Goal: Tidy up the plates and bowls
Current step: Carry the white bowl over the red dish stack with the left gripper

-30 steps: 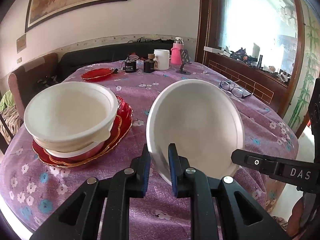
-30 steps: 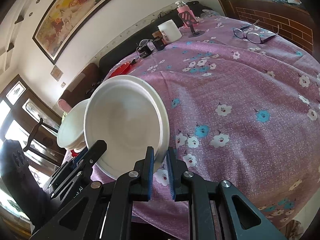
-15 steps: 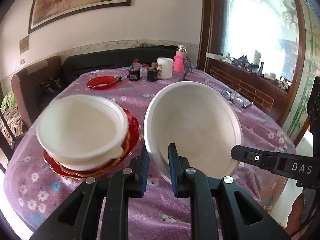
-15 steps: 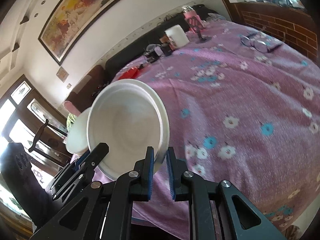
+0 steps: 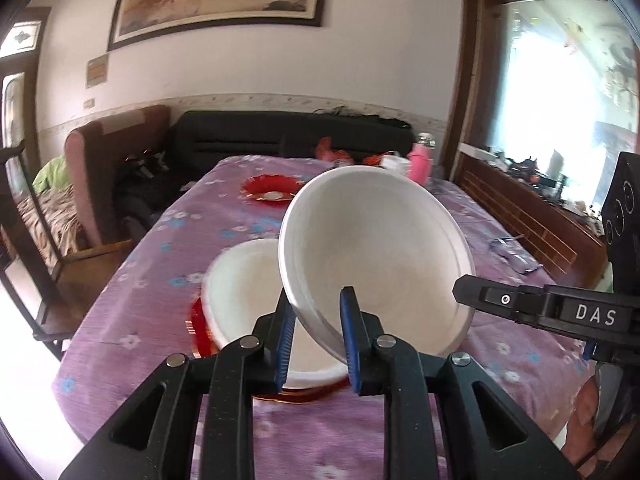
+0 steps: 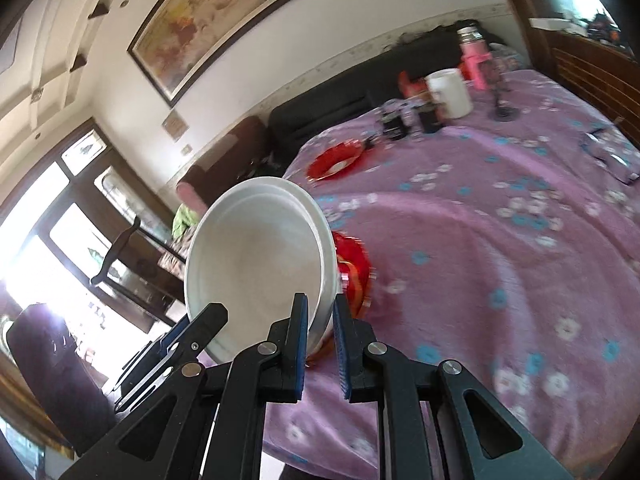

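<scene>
Both grippers hold one large white bowl (image 5: 376,256) by its rim, tilted, above the table. My left gripper (image 5: 316,312) is shut on its near rim. My right gripper (image 6: 320,320) is shut on the same bowl (image 6: 260,256) from the other side. Under and behind it stands a stack: a white bowl (image 5: 244,280) on a red plate (image 5: 198,320); the red plate (image 6: 354,264) also shows in the right wrist view. A second red plate (image 5: 272,190) lies farther back on the table, also in the right wrist view (image 6: 334,162).
The round table has a purple flowered cloth (image 6: 500,240). At its far end stand a white mug (image 6: 450,94), a pink bottle (image 6: 474,56) and small dark jars (image 6: 404,118). Glasses (image 5: 516,258) lie at the right. A chair (image 5: 108,176) and black sofa (image 5: 288,136) stand behind.
Both grippers have lifted the white bowl and carried it left, over the stack. The stack now sits partly behind the held bowl instead of to its left.
</scene>
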Action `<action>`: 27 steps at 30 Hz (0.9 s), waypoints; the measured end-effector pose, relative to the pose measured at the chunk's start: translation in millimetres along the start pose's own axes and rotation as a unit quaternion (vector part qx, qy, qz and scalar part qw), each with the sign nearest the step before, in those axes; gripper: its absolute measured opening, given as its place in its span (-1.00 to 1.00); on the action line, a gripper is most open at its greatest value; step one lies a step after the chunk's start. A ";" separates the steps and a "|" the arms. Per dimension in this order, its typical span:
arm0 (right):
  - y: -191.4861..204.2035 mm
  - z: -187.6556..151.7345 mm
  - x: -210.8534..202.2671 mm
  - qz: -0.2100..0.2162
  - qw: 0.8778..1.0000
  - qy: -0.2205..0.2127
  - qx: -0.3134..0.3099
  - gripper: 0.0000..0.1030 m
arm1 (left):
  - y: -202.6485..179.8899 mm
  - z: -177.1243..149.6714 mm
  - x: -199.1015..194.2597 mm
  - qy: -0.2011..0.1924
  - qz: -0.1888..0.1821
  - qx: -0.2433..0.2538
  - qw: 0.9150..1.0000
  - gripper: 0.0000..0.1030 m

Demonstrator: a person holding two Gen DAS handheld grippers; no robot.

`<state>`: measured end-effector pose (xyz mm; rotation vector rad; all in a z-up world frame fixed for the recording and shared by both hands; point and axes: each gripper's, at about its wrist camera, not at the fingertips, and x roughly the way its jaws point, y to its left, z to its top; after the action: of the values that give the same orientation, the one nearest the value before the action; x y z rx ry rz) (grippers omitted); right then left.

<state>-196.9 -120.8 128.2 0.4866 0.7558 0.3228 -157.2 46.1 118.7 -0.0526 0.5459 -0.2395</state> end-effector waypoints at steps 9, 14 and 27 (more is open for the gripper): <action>15.6 5.6 62.7 -0.011 0.999 0.046 -0.005 -0.72 | 41.3 0.0 33.3 0.041 0.015 -0.045 0.998 -0.60; 11.8 4.4 81.1 -0.019 0.998 0.063 -0.005 -0.70 | 44.6 -3.5 40.3 0.048 0.018 -0.049 0.997 -0.60; 8.4 3.6 85.4 -0.004 0.997 0.079 -0.006 -0.60 | 46.1 -3.2 41.0 0.049 0.019 -0.053 0.997 -0.42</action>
<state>-136.5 -76.7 85.9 0.4513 0.9083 0.3616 -115.2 81.0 90.0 -0.1345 0.6573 -0.1761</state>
